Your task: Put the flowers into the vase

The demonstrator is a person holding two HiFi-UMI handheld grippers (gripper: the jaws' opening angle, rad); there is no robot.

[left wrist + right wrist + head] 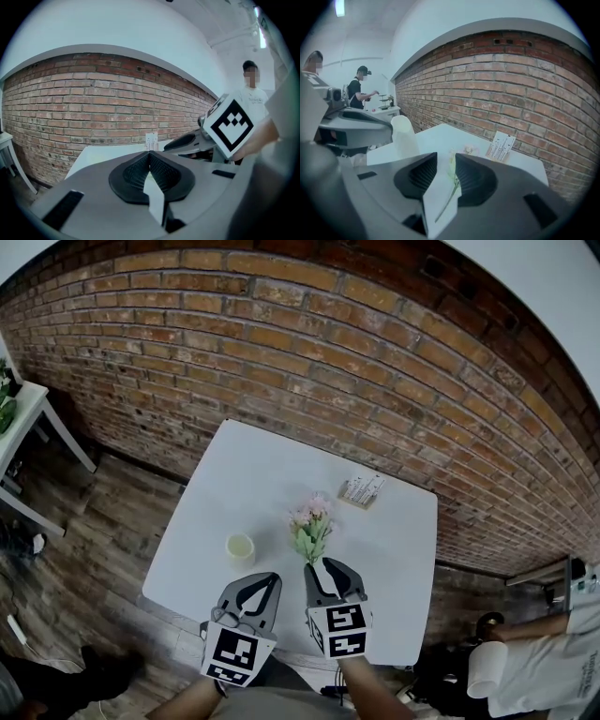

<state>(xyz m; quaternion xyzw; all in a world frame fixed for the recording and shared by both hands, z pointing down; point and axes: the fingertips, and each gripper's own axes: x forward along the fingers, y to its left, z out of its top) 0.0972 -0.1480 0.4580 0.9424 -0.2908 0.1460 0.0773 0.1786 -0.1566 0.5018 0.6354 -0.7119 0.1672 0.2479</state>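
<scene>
A bunch of pink flowers (pixel 311 524) with green leaves lies on the white table (pixel 262 474), its stems pointing back at my right gripper (pixel 330 570). In the right gripper view the jaws of the right gripper (pixel 446 161) stand apart, and a thin green flower stem (pixel 451 190) runs between them without being pressed. The pale vase (pixel 240 547) stands left of the flowers, just ahead of my left gripper (pixel 267 578). The vase (pixel 404 136) also shows at the left of the right gripper view. The jaws of the left gripper (pixel 149 153) meet with nothing between them.
A small holder of white cards (pixel 362 490) stands near the table's far edge by the brick wall (pixel 309 343). A white side table (pixel 33 413) is at the far left. A person (pixel 548 657) sits low at the right, beside the table's corner.
</scene>
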